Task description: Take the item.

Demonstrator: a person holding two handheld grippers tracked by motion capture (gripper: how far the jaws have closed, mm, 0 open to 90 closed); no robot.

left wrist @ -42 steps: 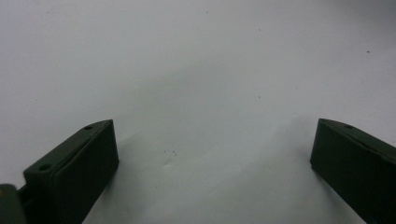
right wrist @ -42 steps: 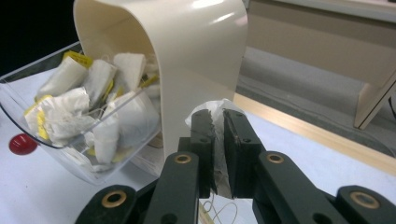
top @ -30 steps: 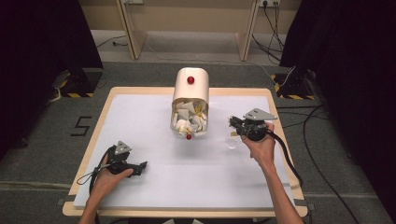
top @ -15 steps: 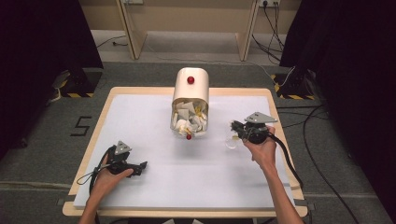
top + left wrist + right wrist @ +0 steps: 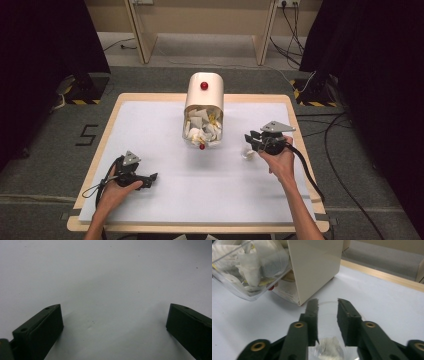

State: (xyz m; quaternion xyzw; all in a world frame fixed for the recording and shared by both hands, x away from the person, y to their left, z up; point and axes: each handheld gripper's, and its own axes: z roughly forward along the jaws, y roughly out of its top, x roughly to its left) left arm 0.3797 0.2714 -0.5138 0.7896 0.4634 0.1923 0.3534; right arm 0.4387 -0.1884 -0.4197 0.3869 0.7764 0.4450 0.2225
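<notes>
A clear cup (image 5: 329, 350) holding a white packet (image 5: 327, 347) is seen low between the jaws of the right gripper (image 5: 327, 301), which have just been opening; the pads stand slightly parted and the rim appears no longer pressed, so the cup is judged released onto the worktop (image 5: 165, 210). Ahead of those jaws and to their left stands the cream dispenser (image 5: 314, 267), with its clear drawer (image 5: 249, 272) tipped out and packed with white packets. The left gripper (image 5: 113, 315) is rested on the worktop with jaws spread wide and nothing between them.

The chief risk is judged to lie in the withdrawal: the cup is light (and probably thin-walled), so a pad dragged along its rim could tip it and spill the packet; a retreat begun before the jaws are parted further would cause that. A forward drift could also knock the drawer's lip, which sits just beyond the tips.
</notes>
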